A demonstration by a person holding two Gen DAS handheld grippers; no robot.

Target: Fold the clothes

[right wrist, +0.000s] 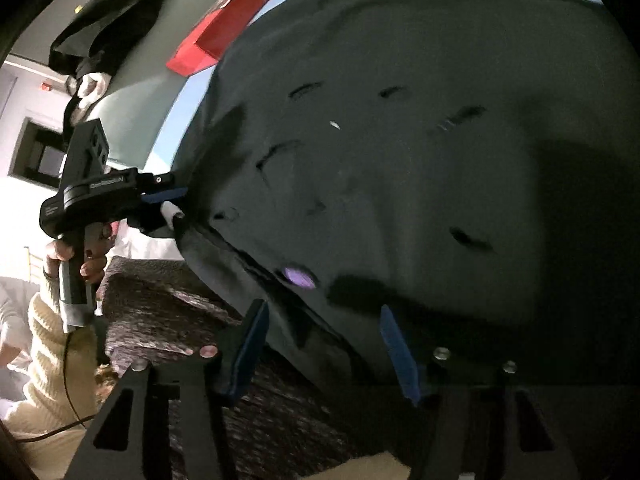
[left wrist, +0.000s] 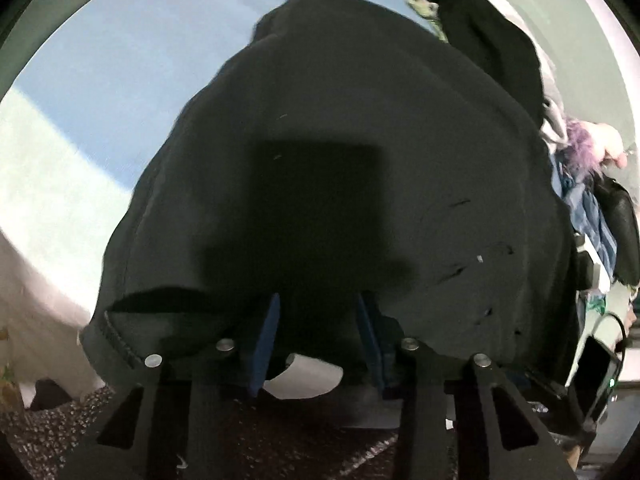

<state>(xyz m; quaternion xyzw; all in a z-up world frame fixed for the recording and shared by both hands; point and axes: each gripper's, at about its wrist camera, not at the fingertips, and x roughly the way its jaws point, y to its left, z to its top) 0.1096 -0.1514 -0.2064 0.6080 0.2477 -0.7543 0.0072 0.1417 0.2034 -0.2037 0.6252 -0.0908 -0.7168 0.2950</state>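
- The black garment (left wrist: 340,128) is lying spread across the blue surface (left wrist: 120,80), its near hem hanging over the edge.
- It is looking soft, limp and light, with small slits; the hem corners seem the best places to take hold.
- The left gripper (left wrist: 316,332) is standing part-open astride the near hem; whether its pads are pressing the cloth I cannot tell.
- The right gripper (right wrist: 320,344) is standing apart at the hem, not clamping.
- A red box (right wrist: 224,40) is sitting far off, and piled clothes (left wrist: 576,184) are crowding the right side.
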